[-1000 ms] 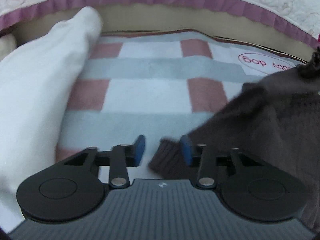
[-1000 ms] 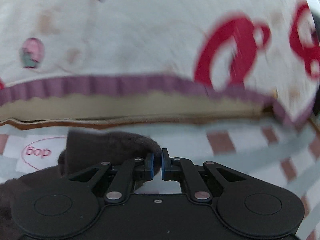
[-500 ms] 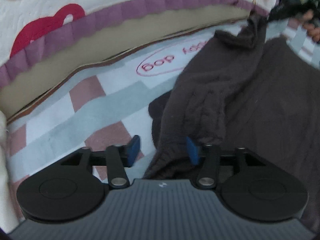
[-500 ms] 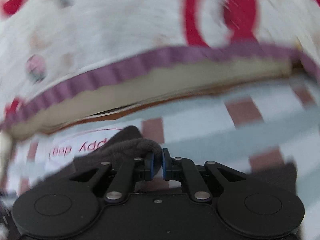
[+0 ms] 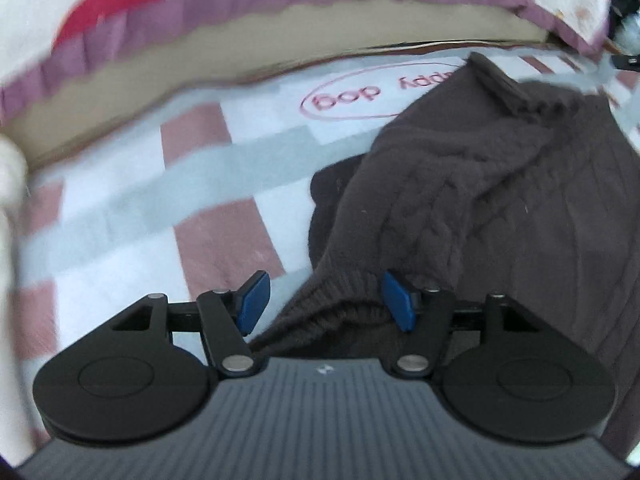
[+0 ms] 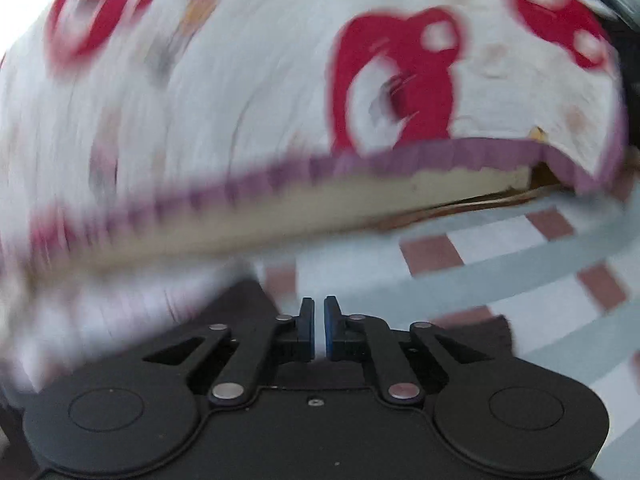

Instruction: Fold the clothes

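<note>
My left gripper (image 5: 324,300) is spread wide, the brown sweater's (image 5: 500,200) ribbed edge between its fingers; my right gripper (image 6: 319,328) is pressed nearly together, apparently empty.

Inspector A: Count, garments?

Inspector B: 1 dark brown knit sweater (image 5: 500,200). 1 checked blanket (image 5: 224,184) under it, 1 quilt (image 6: 240,100) with a purple frill behind.

Inspector A: Grippers?

Inspector B: 2: left gripper (image 5: 326,300), right gripper (image 6: 319,328) (each with 2 blue-padded fingers, 4 in all).
</note>
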A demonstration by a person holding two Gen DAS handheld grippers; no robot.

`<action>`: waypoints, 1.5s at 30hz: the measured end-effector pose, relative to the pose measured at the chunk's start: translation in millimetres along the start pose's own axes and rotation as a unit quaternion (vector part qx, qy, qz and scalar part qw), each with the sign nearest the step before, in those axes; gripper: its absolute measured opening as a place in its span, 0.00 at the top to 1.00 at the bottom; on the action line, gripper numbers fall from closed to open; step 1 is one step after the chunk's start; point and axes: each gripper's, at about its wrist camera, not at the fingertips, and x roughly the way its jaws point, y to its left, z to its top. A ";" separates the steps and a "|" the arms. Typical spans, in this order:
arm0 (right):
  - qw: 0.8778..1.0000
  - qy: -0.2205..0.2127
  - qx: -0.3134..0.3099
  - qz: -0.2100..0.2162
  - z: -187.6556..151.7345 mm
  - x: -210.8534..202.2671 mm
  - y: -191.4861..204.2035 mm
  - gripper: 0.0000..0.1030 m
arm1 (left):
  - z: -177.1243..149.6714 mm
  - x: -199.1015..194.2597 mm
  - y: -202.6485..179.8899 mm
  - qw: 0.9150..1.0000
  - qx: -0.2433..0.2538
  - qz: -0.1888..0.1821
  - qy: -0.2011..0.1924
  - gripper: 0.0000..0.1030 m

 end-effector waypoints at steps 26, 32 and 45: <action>1.000 -0.023 -0.009 -0.008 18.8 73.9 37.2 0.72 | 9.7 -12.4 -37.4 0.996 -0.014 0.085 -0.024 0.77; 0.991 -0.078 0.104 -0.019 35.8 54.6 16.1 0.90 | 13.9 -25.0 -27.6 0.993 -0.053 0.094 -0.046 0.86; 0.985 -0.044 0.163 -0.031 -23.6 31.3 -24.0 0.89 | 6.1 18.8 -55.1 0.989 0.059 0.137 -0.004 0.41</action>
